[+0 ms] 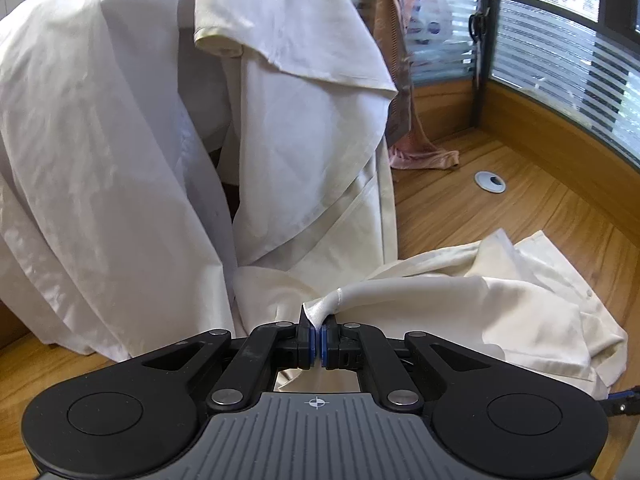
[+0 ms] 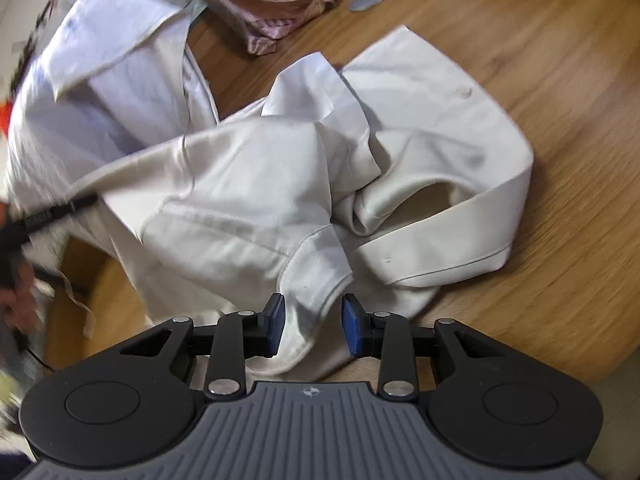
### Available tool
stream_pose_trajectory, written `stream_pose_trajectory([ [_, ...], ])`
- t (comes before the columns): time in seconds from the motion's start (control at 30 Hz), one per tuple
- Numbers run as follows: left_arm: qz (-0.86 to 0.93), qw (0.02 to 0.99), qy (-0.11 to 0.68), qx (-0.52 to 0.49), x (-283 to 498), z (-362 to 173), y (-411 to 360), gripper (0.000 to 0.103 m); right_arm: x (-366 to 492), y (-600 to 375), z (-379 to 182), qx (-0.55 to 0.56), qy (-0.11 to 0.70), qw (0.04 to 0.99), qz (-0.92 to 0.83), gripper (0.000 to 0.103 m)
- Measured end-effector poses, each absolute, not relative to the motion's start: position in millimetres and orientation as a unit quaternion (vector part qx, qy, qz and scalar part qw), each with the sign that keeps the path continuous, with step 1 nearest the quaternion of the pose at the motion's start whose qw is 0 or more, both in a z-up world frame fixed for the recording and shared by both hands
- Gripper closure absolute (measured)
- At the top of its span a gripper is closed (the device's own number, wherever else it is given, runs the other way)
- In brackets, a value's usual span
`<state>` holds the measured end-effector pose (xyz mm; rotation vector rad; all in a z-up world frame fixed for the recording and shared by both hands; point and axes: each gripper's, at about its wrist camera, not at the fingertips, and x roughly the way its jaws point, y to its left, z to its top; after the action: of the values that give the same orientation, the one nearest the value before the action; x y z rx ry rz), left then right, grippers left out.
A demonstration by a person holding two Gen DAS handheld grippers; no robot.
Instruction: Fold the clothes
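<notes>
the cream shirt [image 2: 248, 200] lies crumpled on the wooden bench [image 2: 540, 60], its bulk running from the lower left up toward the upper right in the right wrist view, with a folded sleeve or cuff end [image 2: 440, 120] pointing toward the far right. no earlier picture is here to show how it lay before. the left gripper [image 1: 319, 338] is closed tight on a pinched corner of the shirt [image 1: 460, 296], and the cloth runs off from it as a taut roll toward the right. the right gripper [image 2: 313, 326] stands partly open, its blue pads on either side of a seamed edge of the shirt; the pads do not press on it. behind, white cloth [image 1: 120, 140] hangs in big drapes, touching the bench; what bears it is hidden. a pink striped garment [image 1: 404, 112] hangs beside it, its hem on the bench near a grey cable port [image 1: 490, 181]. the right wrist view is blurred at the left edge, where a hand [image 2: 18, 300] and a dark tool are hard to make out.
</notes>
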<state>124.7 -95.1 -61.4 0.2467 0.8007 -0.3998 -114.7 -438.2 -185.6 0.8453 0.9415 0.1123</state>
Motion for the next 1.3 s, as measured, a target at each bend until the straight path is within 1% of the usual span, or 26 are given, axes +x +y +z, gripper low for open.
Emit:
stream_pose_trajectory([
  [0.03, -0.192, 0.895, 0.386, 0.119, 125, -61, -94, 0.098, -114, -440, -189, 0.414, 0.434, 0.798, 0.053, 0.076],
  [0.07, -0.191, 0.895, 0.386, 0.119, 124, -61, -93, 0.098, -114, -442, -192, 0.433, 0.427, 0.792, 0.051, 0.078],
  [0.1, -0.19, 0.895, 0.387, 0.118, 124, -60, -91, 0.098, -113, -444, -195, 0.449, 0.419, 0.788, 0.047, 0.088],
  [0.13, -0.192, 0.894, 0.388, 0.117, 123, -59, -90, 0.098, -113, -446, -197, 0.464, 0.409, 0.785, 0.043, 0.1],
  [0.2, -0.203, 0.89, 0.392, 0.112, 119, -57, -87, 0.098, -111, -450, -195, 0.476, 0.388, 0.789, 0.027, 0.1],
  [0.37, -0.249, 0.878, 0.399, 0.093, 103, -51, -87, 0.098, -105, -471, -156, 0.416, 0.334, 0.845, -0.023, 0.1],
  [0.63, -0.327, 0.864, 0.38, 0.043, 61, -28, -132, 0.098, -82, -542, -59, 0.261, 0.269, 0.924, -0.068, 0.101],
  [0.83, -0.366, 0.864, 0.345, -0.008, 34, -2, -184, 0.101, -49, -597, 17, 0.145, 0.235, 0.958, -0.08, 0.101],
  [0.93, -0.37, 0.869, 0.327, -0.033, 26, 9, -210, 0.101, -26, -617, 59, 0.105, 0.208, 0.971, -0.054, 0.101],
  [1.07, -0.353, 0.877, 0.324, -0.037, 23, 8, -241, 0.1, 9, -630, 98, 0.057, 0.205, 0.977, -0.012, 0.101],
  [1.17, -0.333, 0.885, 0.325, -0.025, 22, -5, -256, 0.099, 24, -633, 106, 0.027, 0.214, 0.976, 0.016, 0.101],
  [1.2, -0.327, 0.886, 0.328, -0.022, 22, -11, -260, 0.097, 28, -634, 107, 0.019, 0.217, 0.976, 0.024, 0.101],
  [1.27, -0.317, 0.887, 0.335, -0.015, 23, -22, -267, 0.088, 33, -636, 106, 0.007, 0.221, 0.974, 0.038, 0.101],
  [1.3, -0.313, 0.887, 0.339, -0.012, 25, -29, -271, 0.078, 34, -637, 106, 0.004, 0.223, 0.974, 0.043, 0.101],
])
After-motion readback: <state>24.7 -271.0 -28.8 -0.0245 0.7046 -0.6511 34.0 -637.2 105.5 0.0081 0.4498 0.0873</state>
